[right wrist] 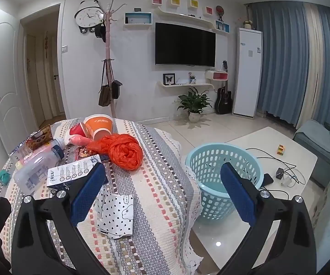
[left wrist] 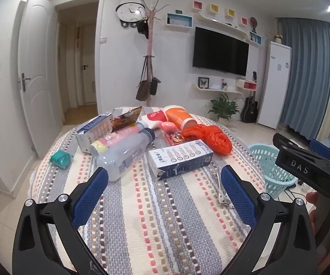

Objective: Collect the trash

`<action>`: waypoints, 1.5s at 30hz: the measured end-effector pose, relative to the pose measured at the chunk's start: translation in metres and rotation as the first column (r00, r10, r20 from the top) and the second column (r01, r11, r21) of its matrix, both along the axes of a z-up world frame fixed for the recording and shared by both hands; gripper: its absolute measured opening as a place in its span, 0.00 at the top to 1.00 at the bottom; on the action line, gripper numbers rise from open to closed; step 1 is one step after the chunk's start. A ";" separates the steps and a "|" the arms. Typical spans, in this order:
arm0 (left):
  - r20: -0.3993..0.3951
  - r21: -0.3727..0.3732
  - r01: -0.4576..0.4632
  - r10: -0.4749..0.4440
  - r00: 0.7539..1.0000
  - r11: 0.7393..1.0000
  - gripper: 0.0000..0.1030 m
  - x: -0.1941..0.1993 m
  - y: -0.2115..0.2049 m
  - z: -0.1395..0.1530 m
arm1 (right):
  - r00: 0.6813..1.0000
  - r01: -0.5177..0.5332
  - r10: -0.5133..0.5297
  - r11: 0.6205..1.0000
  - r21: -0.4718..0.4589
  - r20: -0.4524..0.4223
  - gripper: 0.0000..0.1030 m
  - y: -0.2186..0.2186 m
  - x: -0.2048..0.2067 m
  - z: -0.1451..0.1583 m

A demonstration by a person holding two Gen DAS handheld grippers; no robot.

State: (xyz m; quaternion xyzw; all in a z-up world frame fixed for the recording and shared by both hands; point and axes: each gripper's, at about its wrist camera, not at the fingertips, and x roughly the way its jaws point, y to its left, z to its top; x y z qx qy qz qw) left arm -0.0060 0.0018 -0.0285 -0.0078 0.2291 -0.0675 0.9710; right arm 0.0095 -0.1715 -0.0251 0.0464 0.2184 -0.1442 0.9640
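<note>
Trash lies on a round table with a striped woven cloth (left wrist: 155, 217): a clear plastic bottle (left wrist: 126, 153), a blue-and-white carton (left wrist: 179, 158), a second carton (left wrist: 91, 130), an orange plastic bag (left wrist: 213, 137), an orange cup (left wrist: 179, 116), a foil snack bag (left wrist: 126, 118) and a teal wrapper (left wrist: 60, 158). My left gripper (left wrist: 163, 176) is open and empty above the cloth, short of the bottle and carton. My right gripper (right wrist: 162, 174) is open and empty over the table's right edge, above a white dotted face mask (right wrist: 116, 215). The light-blue basket (right wrist: 222, 178) stands on the floor to the right.
A low white coffee table (right wrist: 279, 155) with cables and chargers stands behind the basket. A grey sofa (right wrist: 325, 142) is at far right. A coat rack (right wrist: 109, 68), a plant (right wrist: 194, 105) and a TV wall are beyond the table. A white object (left wrist: 222, 197) lies by my left gripper's right finger.
</note>
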 end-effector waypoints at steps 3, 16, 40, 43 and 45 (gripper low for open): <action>-0.004 -0.005 0.003 -0.003 1.000 1.000 0.07 0.000 0.001 0.001 | 1.000 0.000 0.000 1.000 0.011 0.006 0.08 -0.003 0.000 -0.003; -0.013 0.004 -0.029 0.029 0.999 1.000 0.07 -0.001 0.003 0.001 | 1.000 0.008 -0.008 1.000 0.016 -0.003 0.08 0.000 0.001 0.000; -0.043 0.029 -0.079 0.080 0.996 0.996 0.07 0.003 0.009 -0.001 | 1.000 -0.018 0.018 1.000 0.000 0.011 0.13 0.003 -0.002 0.000; -0.040 0.032 -0.076 0.077 0.996 0.997 0.07 0.002 0.008 0.000 | 0.999 -0.042 0.041 0.999 0.035 0.022 0.13 0.001 -0.003 0.000; -0.038 0.033 -0.075 0.076 0.996 0.997 0.07 0.001 0.008 0.000 | 0.998 -0.054 0.052 0.997 0.049 0.033 0.13 0.001 -0.002 0.000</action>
